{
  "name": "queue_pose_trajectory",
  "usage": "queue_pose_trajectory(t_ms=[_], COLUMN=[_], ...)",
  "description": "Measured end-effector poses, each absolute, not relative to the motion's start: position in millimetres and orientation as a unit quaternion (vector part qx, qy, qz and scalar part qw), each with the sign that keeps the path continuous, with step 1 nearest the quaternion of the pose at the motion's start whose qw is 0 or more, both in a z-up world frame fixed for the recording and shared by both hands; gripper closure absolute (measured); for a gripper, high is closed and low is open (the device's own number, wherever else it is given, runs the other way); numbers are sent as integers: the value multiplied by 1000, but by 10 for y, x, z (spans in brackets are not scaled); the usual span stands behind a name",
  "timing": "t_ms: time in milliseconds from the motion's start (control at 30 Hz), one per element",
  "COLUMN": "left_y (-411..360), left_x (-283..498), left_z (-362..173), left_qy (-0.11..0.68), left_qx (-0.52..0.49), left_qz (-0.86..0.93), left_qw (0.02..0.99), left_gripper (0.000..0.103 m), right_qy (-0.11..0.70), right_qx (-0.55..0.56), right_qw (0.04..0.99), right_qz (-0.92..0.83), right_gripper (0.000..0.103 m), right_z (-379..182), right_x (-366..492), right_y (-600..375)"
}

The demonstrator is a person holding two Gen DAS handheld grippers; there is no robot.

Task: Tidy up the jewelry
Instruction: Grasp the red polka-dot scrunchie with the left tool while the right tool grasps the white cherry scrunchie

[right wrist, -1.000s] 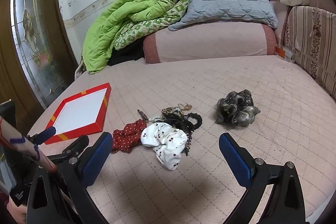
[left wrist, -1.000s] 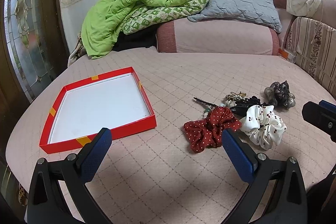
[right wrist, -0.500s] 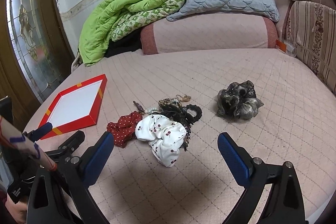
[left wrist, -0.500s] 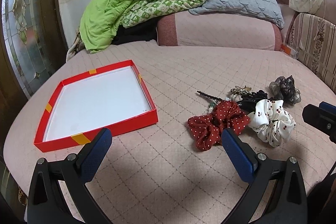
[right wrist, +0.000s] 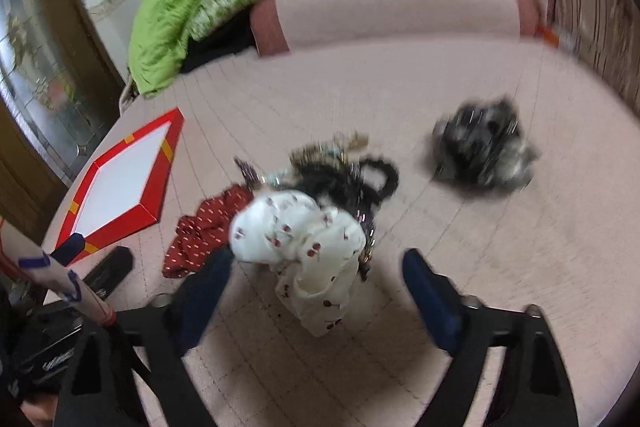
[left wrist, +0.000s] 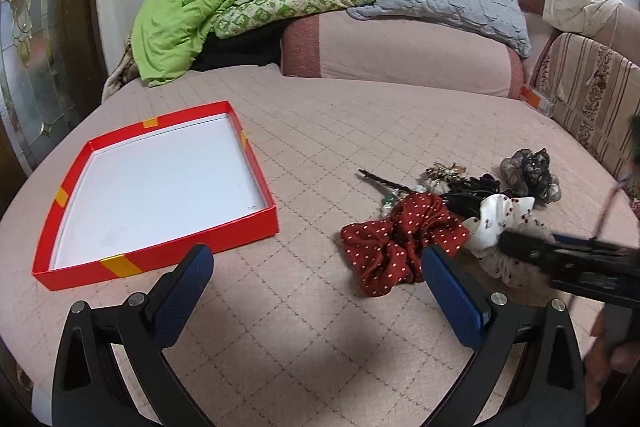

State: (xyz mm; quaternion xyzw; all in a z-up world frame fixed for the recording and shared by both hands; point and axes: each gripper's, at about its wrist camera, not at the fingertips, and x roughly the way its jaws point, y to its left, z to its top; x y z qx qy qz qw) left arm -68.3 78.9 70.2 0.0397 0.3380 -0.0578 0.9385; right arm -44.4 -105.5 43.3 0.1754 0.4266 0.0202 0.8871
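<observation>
I have the right tool (right wrist: 316,291) dropping over the white cherry-print scrunchie (right wrist: 304,247), its jaws part-way in after just narrowing from full spread, and the scrunchie sits between the blue pads without either pad pressing on it as far as the blurred wrist view lets me judge, so nothing is held yet. The left tool (left wrist: 316,287) hangs wide open and empty above the bed (left wrist: 360,115), with the red dotted scrunchie (left wrist: 392,243) just beyond its right finger. The jewelry pile lies mid-bed: the white scrunchie touches the red one, and a tangle of black hair ties and beaded pieces (right wrist: 340,175) lies against its far edge, while the grey scrunchie (right wrist: 484,155) sits apart to the right. The red tray (left wrist: 160,251), empty and white inside, waits well to the left. My worry is the tangle: if I close now, the pads may catch a black tie or a chain along with the white fabric and drag the whole clump, scattering small pieces over the quilted cover. The scrunchie is soft and puffy, so a shallow pinch on one ruffle could slip out on the lift. The two tools are also near each other over the pile, and in the left wrist view the right one already crosses in front, so a careless sweep toward the tray could knock them together.
</observation>
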Motion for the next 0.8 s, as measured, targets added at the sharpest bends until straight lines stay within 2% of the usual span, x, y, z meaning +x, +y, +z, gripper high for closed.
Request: queue_pose_trajectory(t_ms=[33, 67, 133, 167, 267, 533, 567, 600, 633, 667, 800], left_y=[784, 762, 706, 658, 498, 273, 268, 251, 229, 214, 204], left_x=[-672, -654, -624, -601, -500, -187, -164, -141, -123, -115, -203], left_z=[686, 676, 653, 647, 603, 324, 289, 256, 225, 203, 264], left_qy=[337, 338, 335, 335, 341, 399, 406, 411, 416, 420, 401], left_qx=[35, 35, 36, 42, 57, 70, 71, 73, 79, 78, 72], left_qz=[-66, -74, -92, -101, -117, -127, -127, -129, -132, -142, -165], left_qw=[939, 938, 937, 936, 931, 905, 902, 900, 896, 893, 898], left_gripper=[0, 0, 4, 10, 19, 19, 21, 29, 60, 78, 86], right_qy=[436, 441, 436, 421, 393, 375, 373, 370, 367, 361, 337], right_qx=[185, 193, 200, 194, 188, 235, 235, 233, 231, 230, 224], right_qw=[880, 876, 877, 885, 900, 896, 897, 899, 901, 903, 914], right_qz=[23, 29, 33, 30, 22, 27, 30, 31, 33, 34, 35], right_gripper=[39, 60, 83, 87, 89, 89, 89, 89, 89, 89, 89], right_z=[379, 345, 347, 406, 502, 569, 582, 600, 605, 629, 728], right_x=[-416, -406, -426, -471, -567, -633, -635, -640, -661, -678, -730], right_y=[-1067, -1077, -1100, -1107, -1127, -1317, -1311, -1304, -1303, -1300, -1309])
